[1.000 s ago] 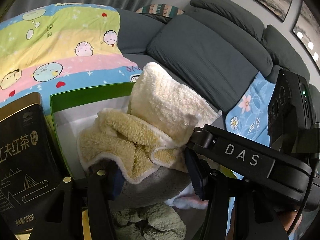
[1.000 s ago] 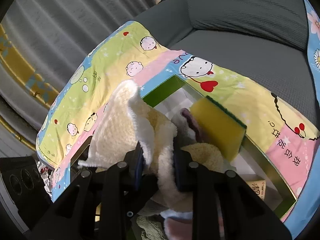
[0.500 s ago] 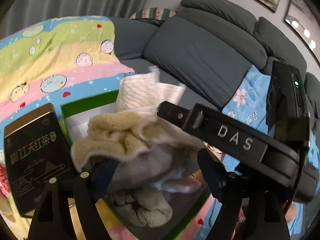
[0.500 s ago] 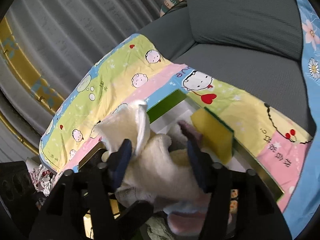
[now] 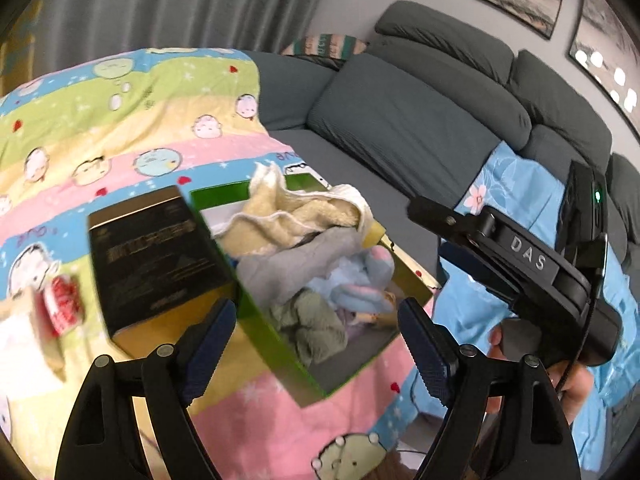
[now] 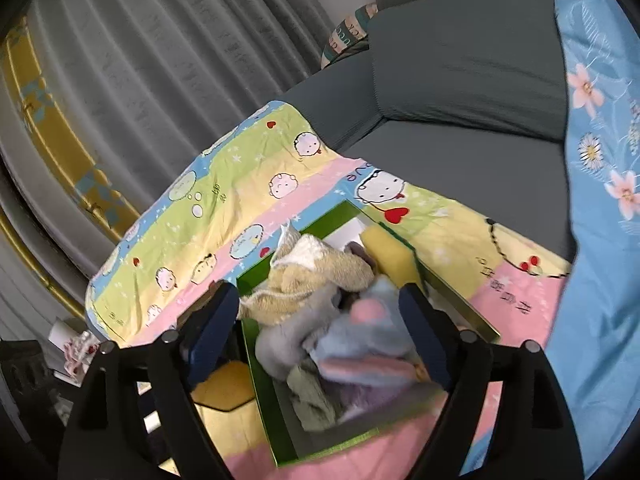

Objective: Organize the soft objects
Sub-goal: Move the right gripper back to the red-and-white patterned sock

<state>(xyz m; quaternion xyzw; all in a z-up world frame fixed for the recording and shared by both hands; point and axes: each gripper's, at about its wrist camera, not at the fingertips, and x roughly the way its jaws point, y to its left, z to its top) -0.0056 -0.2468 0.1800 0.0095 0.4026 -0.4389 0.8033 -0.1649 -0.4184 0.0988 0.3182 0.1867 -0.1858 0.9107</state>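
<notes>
Grey sofa cushions (image 5: 404, 128) back a cartoon-print blanket (image 5: 132, 120) bearing a green box (image 5: 280, 344). Its cream fleece towel (image 5: 304, 212) lies crumpled on the far side, over grey and blue cloths. Left gripper (image 5: 316, 344) and right gripper (image 6: 316, 332), jaws just spreading, hover empty above it.

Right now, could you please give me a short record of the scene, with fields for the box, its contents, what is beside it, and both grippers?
container: green box, open top, on a cartoon-print blanket
contents: cream fleece towel on top; grey cloth, light blue plush, olive cloth, yellow sponge
beside box: black tea box
left gripper: open, empty, jaws just opened
right gripper: open, empty, jaws just opened
background: grey sofa
</notes>
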